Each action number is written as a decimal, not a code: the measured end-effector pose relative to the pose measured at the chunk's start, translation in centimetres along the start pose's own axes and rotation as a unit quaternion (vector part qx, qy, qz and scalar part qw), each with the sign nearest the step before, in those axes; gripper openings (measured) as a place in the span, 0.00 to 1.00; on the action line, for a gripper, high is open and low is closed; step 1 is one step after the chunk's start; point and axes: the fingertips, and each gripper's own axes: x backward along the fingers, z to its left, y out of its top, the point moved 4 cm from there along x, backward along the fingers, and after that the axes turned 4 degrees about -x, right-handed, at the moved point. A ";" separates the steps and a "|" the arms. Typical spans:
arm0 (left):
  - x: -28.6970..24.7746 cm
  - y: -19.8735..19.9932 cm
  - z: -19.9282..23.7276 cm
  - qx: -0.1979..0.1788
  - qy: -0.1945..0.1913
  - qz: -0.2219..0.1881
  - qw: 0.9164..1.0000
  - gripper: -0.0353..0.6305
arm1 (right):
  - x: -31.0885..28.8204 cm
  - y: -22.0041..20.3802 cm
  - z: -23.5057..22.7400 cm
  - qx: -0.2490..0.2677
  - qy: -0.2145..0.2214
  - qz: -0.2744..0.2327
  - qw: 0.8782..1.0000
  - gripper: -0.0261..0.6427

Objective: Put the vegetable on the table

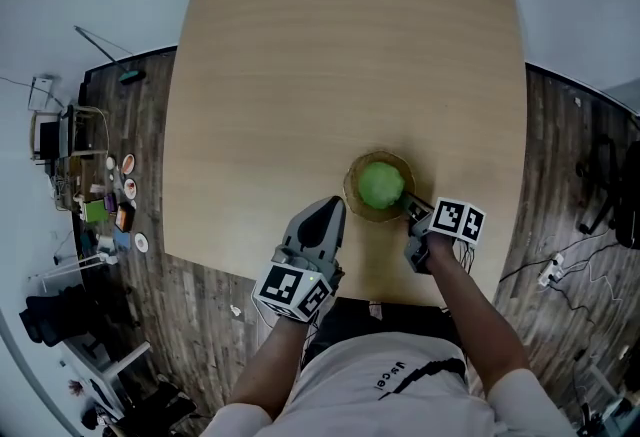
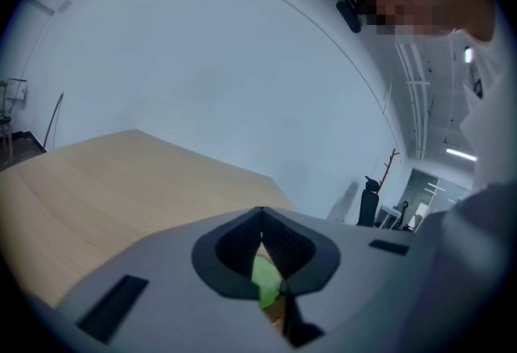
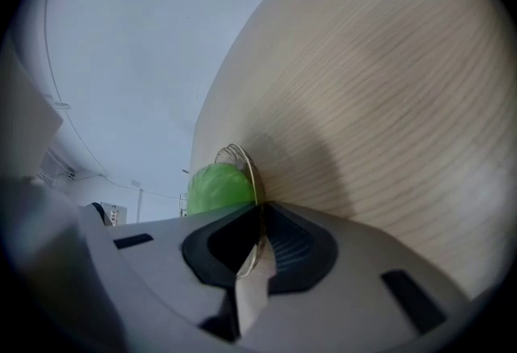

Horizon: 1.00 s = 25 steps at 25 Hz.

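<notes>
A round green vegetable [image 1: 380, 184] lies in a small wire-rimmed basket [image 1: 354, 197] near the front edge of the light wooden table [image 1: 340, 65]. My right gripper [image 1: 411, 209] reaches the basket's right side and is shut on its thin wire rim [image 3: 245, 166]; in the right gripper view the vegetable [image 3: 213, 187] bulges just left of the jaws. My left gripper [image 1: 334, 208] sits just left of the basket, apart from it, shut with nothing between its fingers. In the left gripper view a sliver of the vegetable [image 2: 266, 282] shows behind the shut left gripper [image 2: 260, 220].
The table's front edge runs just below both grippers. Small items [image 1: 118, 205] lie on the dark plank floor at the left, and cables with a power strip [image 1: 551, 270] at the right. An office chair [image 2: 370, 199] stands by the far wall.
</notes>
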 end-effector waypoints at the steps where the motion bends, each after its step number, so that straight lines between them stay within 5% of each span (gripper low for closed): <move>1: 0.2 0.0 0.0 0.000 0.000 -0.002 1.000 0.07 | 0.0 0.0 0.0 0.005 -0.008 0.002 1.000 0.08; 15: 3.0 -0.1 -0.4 0.010 -0.011 0.018 1.000 0.07 | 2.7 -0.5 1.3 0.085 -0.094 0.008 0.992 0.16; 25: 6.0 0.0 -3.8 0.004 -0.046 0.041 0.998 0.07 | 8.6 -3.7 7.4 0.176 -0.023 -0.067 0.982 0.08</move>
